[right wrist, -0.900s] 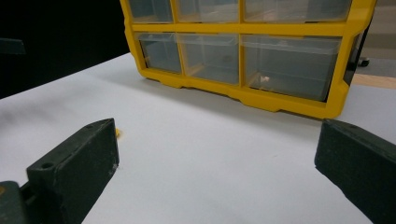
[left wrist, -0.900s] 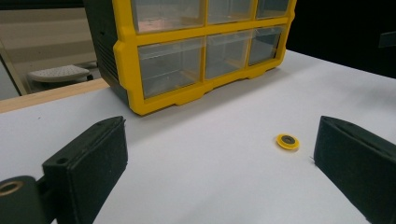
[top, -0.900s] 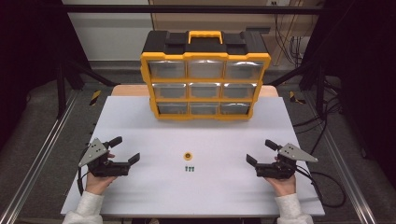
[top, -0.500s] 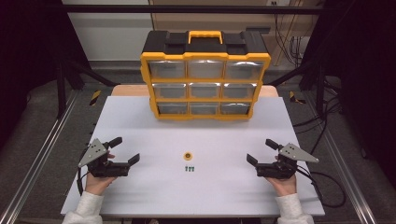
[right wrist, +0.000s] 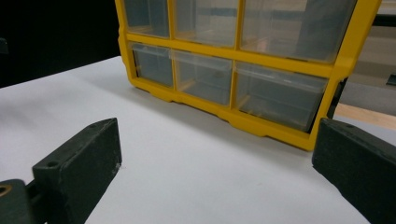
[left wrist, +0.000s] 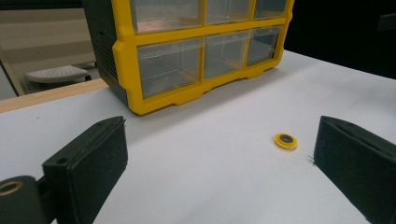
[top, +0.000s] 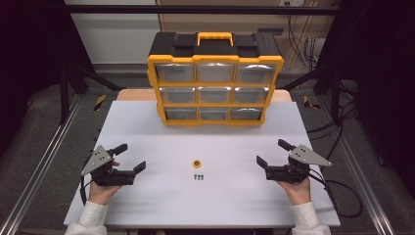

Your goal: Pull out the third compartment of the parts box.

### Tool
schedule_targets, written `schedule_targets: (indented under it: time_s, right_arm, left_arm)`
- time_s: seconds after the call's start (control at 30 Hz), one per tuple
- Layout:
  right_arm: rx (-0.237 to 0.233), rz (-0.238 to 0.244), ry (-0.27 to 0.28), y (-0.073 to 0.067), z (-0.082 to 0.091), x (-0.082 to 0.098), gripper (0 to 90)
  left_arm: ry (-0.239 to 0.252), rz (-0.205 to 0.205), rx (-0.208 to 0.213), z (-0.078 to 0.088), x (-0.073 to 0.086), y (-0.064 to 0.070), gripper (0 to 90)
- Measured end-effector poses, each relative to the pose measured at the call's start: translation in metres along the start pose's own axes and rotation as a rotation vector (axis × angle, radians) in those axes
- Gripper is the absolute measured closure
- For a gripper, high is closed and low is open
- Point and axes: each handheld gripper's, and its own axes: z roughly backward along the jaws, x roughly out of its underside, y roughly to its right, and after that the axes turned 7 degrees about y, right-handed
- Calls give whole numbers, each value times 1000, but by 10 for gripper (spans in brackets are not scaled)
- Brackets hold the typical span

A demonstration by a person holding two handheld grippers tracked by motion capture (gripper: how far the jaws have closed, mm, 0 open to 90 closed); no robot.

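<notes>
Small green parts [top: 197,177] too tiny to identify, organizer [right wrist: 243,70] top cut off

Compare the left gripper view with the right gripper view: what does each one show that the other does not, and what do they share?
In the left gripper view, a small yellow ring lies on the table between open jaws, near the right one. The right gripper view has a wooden edge behind the drawer cabinet, with no small part between its open jaws. Both share the yellow cabinet of clear drawers, all closed, and the white table.
</notes>
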Motion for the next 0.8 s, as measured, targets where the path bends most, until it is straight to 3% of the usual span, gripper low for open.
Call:
schedule_targets:
  time_s: [0.27,0.3,0.5,0.8]
  right_arm:
    - [32,77,13,-6,-6,-21,30]
    - [49,126,17,-7,-9,-25,30]
    - [54,175,-22,-8,-19,-34,30]
    - [39,252,-39,-11,-33,-57,22]
  left_arm:
    - [4,6,0,1,0,-1,25]
    - [2,4,0,1,0,0,25]
    - [-1,3,-1,0,1,-1,25]
    - [-3,2,-3,1,1,-1,25]
